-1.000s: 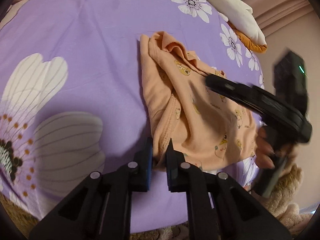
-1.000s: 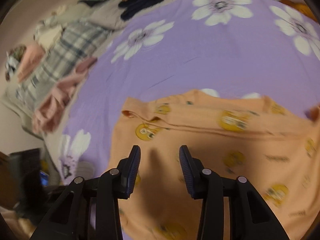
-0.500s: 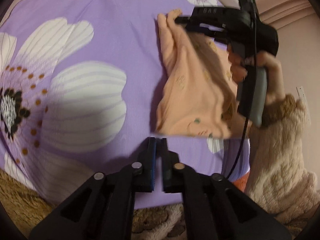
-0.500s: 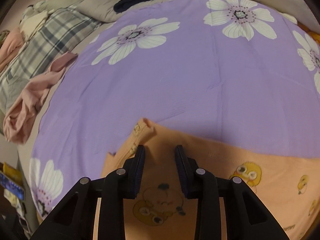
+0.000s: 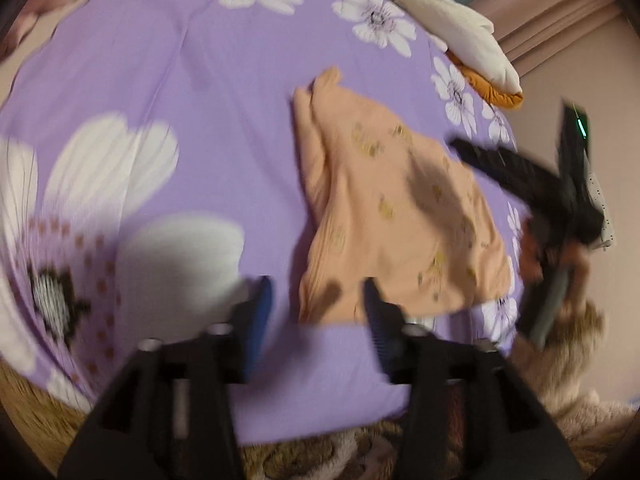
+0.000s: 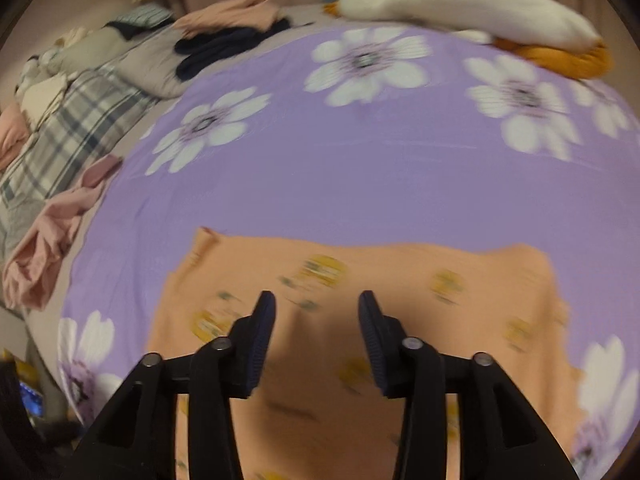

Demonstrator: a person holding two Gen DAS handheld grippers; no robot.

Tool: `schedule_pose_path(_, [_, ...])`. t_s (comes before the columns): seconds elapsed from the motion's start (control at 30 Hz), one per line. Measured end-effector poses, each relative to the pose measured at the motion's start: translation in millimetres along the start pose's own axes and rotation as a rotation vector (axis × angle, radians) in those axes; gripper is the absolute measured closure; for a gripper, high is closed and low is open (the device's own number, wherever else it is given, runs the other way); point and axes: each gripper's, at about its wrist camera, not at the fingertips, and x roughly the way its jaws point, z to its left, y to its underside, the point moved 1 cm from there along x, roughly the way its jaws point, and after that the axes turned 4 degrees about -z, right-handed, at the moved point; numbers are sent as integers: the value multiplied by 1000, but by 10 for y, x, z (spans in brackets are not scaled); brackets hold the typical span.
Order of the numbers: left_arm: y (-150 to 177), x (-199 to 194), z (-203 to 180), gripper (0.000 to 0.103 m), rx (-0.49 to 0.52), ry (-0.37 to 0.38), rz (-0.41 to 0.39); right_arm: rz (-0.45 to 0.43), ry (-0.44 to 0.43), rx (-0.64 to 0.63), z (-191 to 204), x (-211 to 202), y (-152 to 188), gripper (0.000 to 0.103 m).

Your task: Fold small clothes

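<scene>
While the peach garment [image 5: 396, 216] lies folded flat on the purple flowered sheet [image 5: 224, 92], the left gripper [image 5: 316, 300] hangs at its near edge, jaws apart and empty. Above the cloth, the right gripper [image 6: 316, 320] is likewise spread, gripping nothing

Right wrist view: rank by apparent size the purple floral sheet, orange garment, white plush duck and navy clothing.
1. purple floral sheet
2. orange garment, inflated by nearness
3. white plush duck
4. navy clothing

The duck and the clothing lie far off, so their real sizes are uncertain.
</scene>
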Motion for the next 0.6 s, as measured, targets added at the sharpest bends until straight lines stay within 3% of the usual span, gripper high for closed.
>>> schedule_pose_path(0.13, [-188, 268, -146, 42, 19, 4, -10, -29, 102, 46, -341, -244, 186, 45])
schedule_pose_path(0.37, [-454, 645, -137, 43, 6, -24, 38, -33, 191, 223, -1028, -532, 674, 37])
schedule_pose_path(0.5, [-483, 708, -139, 45, 14, -32, 32, 13, 95, 425, -1460, -518, 953, 34])
schedule_pose_path(0.6, [-481, 738, -154, 56, 26, -36, 35, 29, 3, 502, -1575, -416, 1069, 34])
